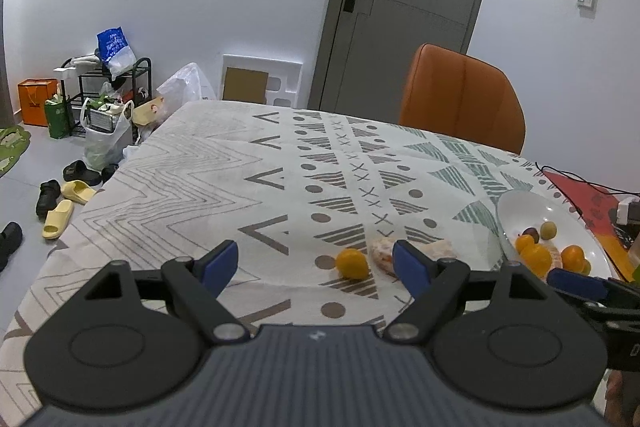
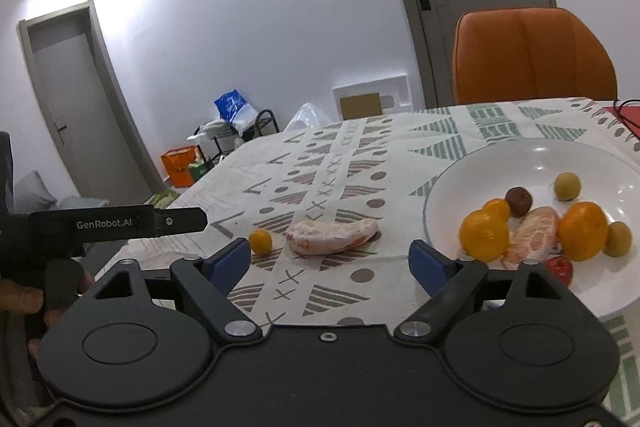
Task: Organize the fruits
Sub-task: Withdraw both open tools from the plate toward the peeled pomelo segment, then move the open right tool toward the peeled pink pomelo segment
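Observation:
A small orange fruit (image 1: 352,263) (image 2: 260,241) and a peeled citrus segment (image 1: 382,254) (image 2: 332,235) lie on the patterned tablecloth, just beyond my fingertips. A white bowl (image 1: 520,205) (image 2: 480,167) to their right holds several fruits: oranges (image 2: 484,235), a peeled segment (image 2: 534,233), small green and dark ones. My left gripper (image 1: 316,265) is open and empty, hovering in front of the loose fruit. My right gripper (image 2: 330,263) is open and empty too, with the peeled segment ahead between its fingers and the bowl at its right finger.
An orange chair (image 1: 460,95) (image 2: 532,55) stands at the table's far edge. A red sheet with black cables (image 1: 580,191) lies at the right. The left gripper's body and a hand (image 2: 24,299) show at the left of the right wrist view. Shoes and bags clutter the floor (image 1: 72,187).

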{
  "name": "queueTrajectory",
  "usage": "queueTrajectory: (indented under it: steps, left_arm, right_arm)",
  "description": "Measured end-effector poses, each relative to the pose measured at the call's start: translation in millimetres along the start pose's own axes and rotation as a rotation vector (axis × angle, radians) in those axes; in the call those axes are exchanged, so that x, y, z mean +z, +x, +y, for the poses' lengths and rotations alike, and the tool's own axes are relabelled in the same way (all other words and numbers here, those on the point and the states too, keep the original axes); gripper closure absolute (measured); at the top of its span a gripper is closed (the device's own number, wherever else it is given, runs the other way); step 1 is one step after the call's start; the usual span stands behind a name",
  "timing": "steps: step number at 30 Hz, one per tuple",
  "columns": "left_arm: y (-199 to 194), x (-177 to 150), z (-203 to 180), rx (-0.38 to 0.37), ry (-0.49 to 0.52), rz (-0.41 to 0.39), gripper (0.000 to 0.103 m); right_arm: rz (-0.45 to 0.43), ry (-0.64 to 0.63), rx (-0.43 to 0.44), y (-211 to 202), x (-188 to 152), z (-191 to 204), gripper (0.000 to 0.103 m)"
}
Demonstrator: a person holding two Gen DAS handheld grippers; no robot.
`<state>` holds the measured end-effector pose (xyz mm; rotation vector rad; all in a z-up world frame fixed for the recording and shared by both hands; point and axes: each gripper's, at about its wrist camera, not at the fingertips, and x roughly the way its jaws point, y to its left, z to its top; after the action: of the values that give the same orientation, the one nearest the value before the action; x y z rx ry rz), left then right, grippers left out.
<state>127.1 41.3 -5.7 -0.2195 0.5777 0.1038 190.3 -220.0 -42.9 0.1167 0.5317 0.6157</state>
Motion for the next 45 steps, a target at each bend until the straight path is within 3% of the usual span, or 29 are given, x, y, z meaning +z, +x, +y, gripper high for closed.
queueTrajectory:
  steps: [7,26,30,38,45]
  left_arm:
    - [12,-1,7,-0.004,-0.006,0.019,0.023]
    - [39,7,32,-0.001,-0.041,0.053,0.03]
    - [39,7,33,-0.011,-0.036,0.052,0.03]
    - [42,8,37,-0.011,-0.041,0.065,0.032]
    - [42,9,40,-0.014,-0.043,0.063,0.032]
  right_arm:
    - [0.039,-0.011,0.004,18,0,4,0.028]
    - [0.122,-0.064,0.003,62,6,15,0.036]
    - [0.141,-0.076,0.001,70,7,18,0.042]
    - [0.166,-0.09,-0.043,83,11,22,0.042]
    - [0.186,-0.103,-0.048,93,11,24,0.032]
